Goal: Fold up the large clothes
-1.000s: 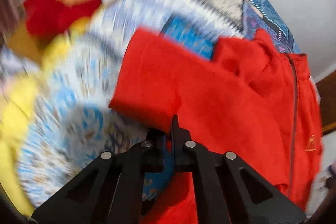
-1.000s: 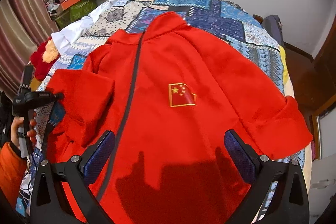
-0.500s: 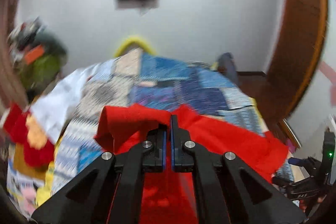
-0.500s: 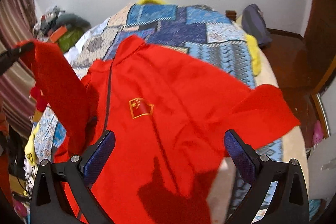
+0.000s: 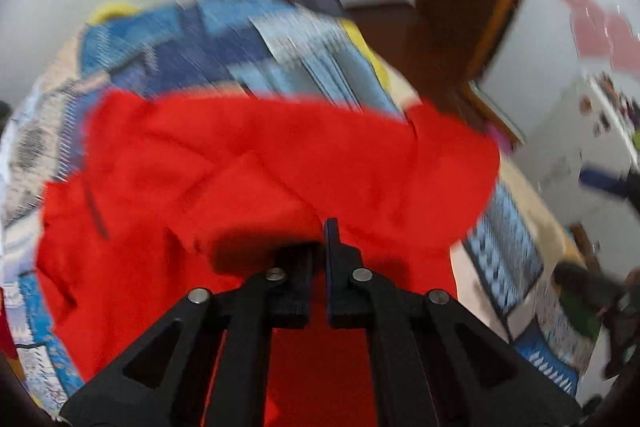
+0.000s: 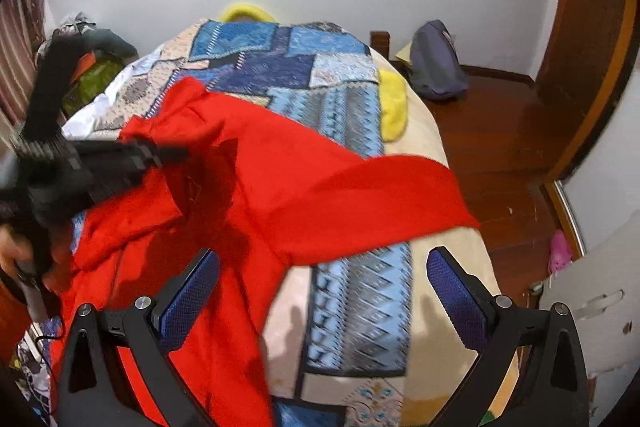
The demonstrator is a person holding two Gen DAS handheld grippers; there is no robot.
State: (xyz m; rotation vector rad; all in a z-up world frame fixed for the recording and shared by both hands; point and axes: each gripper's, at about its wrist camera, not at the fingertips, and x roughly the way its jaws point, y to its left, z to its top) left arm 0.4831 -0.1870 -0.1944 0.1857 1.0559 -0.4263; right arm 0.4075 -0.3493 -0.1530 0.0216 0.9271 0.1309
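The left gripper (image 6: 176,153), at nine o'clock in the right wrist view and clamped on the red jacket (image 6: 248,187), has swept its sleeve across the bedspread (image 6: 352,307) (fold half made, probably). At six o'clock, the right gripper (image 6: 322,287) gapes empty.

Red jacket (image 6: 328,187) is soft matt cloth (fleecy-looking), patchwork bedspread (image 6: 340,107) woven cloth, floor (image 6: 500,131) glossy wood.
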